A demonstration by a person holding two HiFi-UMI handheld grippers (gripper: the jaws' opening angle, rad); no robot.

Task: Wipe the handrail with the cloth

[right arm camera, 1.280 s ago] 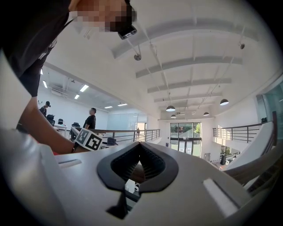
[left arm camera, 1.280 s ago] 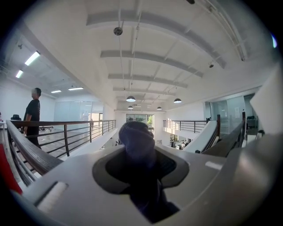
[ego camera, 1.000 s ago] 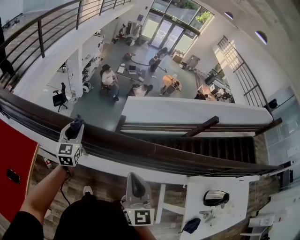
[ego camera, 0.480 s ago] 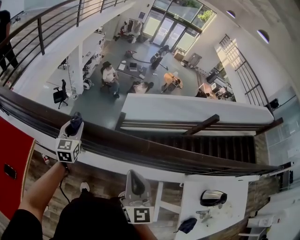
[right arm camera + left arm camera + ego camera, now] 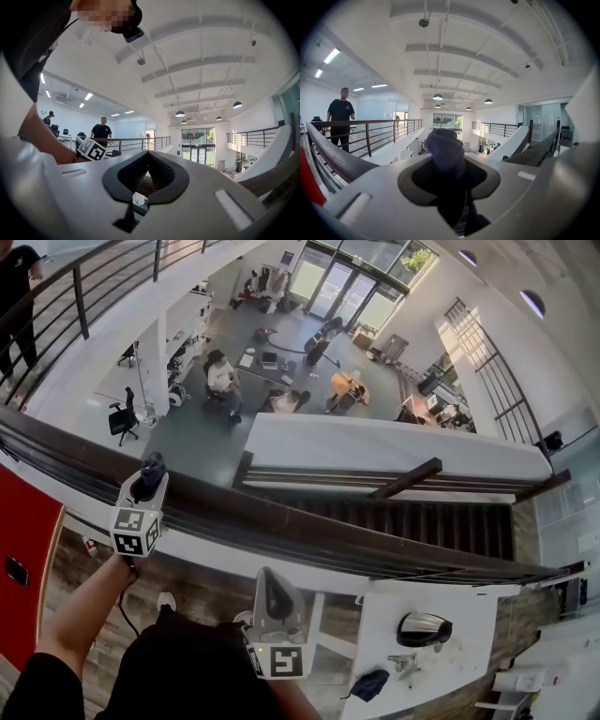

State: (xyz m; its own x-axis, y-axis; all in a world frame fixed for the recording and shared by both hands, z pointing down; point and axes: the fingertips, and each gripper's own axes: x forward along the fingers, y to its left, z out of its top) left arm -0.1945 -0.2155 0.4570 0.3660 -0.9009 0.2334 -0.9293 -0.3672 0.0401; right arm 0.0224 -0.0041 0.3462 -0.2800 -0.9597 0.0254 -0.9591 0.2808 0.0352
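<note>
Cloth (image 5: 152, 466): dark blue, bunched, clamped in the jaws of the left tool (image 5: 145, 491), its wad sticking out past the tips; it sits on the upper edge of the handrail (image 5: 309, 532). Handrail: dark wood, running left to right above an open atrium. Right tool (image 5: 272, 602): jaws together, empty, held low, short of the rail. Person in black (image 5: 341, 117): standing behind the far railing

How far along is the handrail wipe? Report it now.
Done: no wiped stretch shows on the handrail. In hand: the left gripper, shut on the cloth, holds it at the rail. Left: likely the long run rightward; the right gripper hangs back, empty.
</note>
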